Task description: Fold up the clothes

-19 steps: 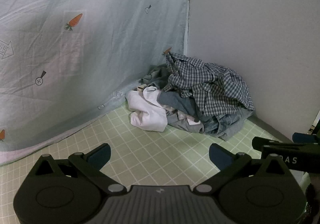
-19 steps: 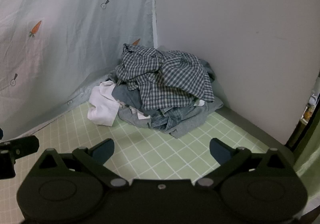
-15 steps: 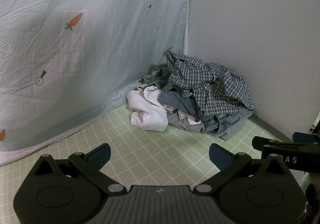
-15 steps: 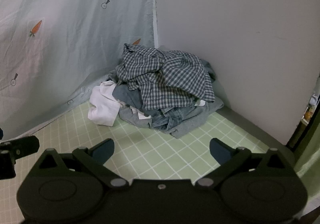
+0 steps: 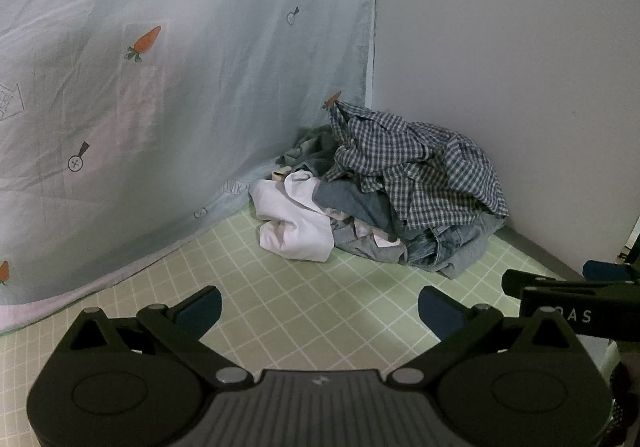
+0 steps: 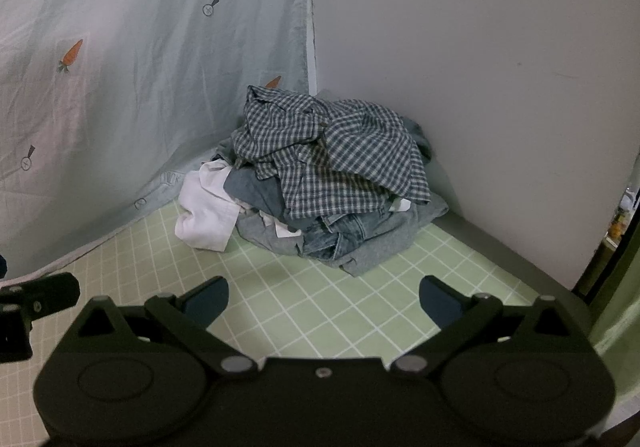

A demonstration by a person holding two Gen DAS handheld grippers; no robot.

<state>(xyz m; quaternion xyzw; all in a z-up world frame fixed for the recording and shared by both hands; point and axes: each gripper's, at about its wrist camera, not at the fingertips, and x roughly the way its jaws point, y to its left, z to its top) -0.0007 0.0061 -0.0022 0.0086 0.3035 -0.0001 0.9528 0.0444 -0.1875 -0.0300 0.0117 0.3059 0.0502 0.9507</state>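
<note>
Change since earlier frames: nothing had visibly moved; both grippers and the pile sat in the same places as half a second before.
Left gripper (image 5: 319, 311): nearest the lens in the left wrist view, its tongs were spread wide, with only the bare mat between the blue pads; it pinched nothing and tilted down toward the mat.
Right gripper (image 6: 323, 300): nearest the lens in the right wrist view, its tongs were likewise spread wide and held nothing; its dark body also showed at the right edge of the left wrist view.
Green grid mat (image 5: 312, 299): pale green with white lines, it lay under both grippers and ran back to the corner.
Clothes pile (image 6: 320, 183): it lay heaped on the mat in the far corner, well apart from both grippers.
White garment (image 6: 206, 213): crumpled at the left front of the pile, it touched the mat.
Denim piece (image 6: 352, 233): bunched low at the front, it lay under the other clothes.
Checked shirt (image 6: 332, 151): blue and white, it was draped over the top of the pile.
Printed sheet (image 5: 152, 95): pale blue with carrots and arrows, it hung behind and left of the pile, its hem meeting the mat.
Wall (image 6: 472, 59): plain and pale, it stood behind and right of the pile.
</note>
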